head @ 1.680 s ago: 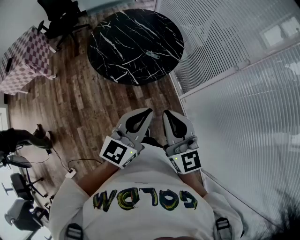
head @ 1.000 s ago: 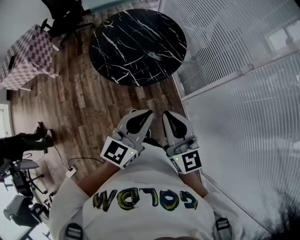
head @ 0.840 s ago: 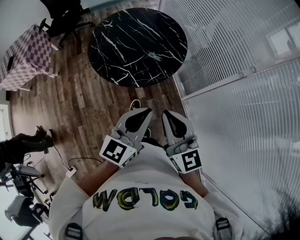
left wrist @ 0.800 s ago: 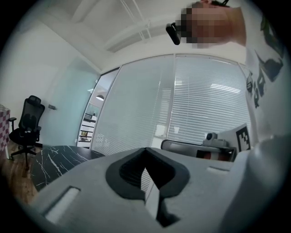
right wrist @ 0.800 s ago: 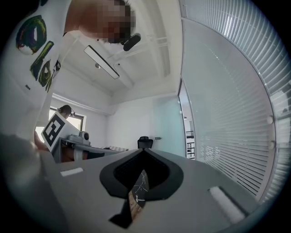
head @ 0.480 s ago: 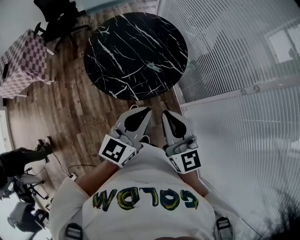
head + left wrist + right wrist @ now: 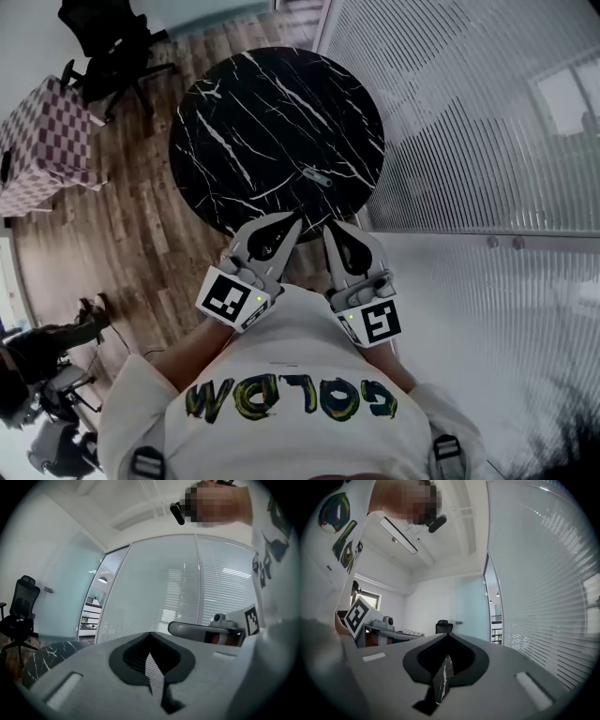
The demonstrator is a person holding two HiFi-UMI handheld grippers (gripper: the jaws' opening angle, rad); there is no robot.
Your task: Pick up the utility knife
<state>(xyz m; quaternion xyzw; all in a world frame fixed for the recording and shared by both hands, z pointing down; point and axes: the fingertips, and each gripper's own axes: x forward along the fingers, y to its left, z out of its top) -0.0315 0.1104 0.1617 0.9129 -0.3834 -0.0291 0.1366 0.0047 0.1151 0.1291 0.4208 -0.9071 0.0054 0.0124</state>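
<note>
The utility knife (image 7: 317, 175), small and grey, lies near the right front part of a round black marble table (image 7: 234, 112). In the head view both grippers are held side by side close to the person's chest, pointing level toward the table's near edge. The left gripper (image 7: 296, 217) is shut and holds nothing; its tips (image 7: 150, 633) meet in its own view, with the table (image 7: 47, 656) low at the left. Beside it the right gripper (image 7: 328, 225) is also shut and empty, jaws closed (image 7: 447, 634). The knife is ahead of both grippers, apart from them.
A glass partition with blinds (image 7: 469, 122) runs along the right, close to the table. A checkered-cloth table (image 7: 42, 141) and a black office chair (image 7: 103, 42) stand at the far left. Wooden floor (image 7: 122, 234) lies between; another person and stands (image 7: 47, 347) are at lower left.
The table and knife have come much nearer to the grippers, which now reach its near edge. Both grippers stayed shut and side by side.
</note>
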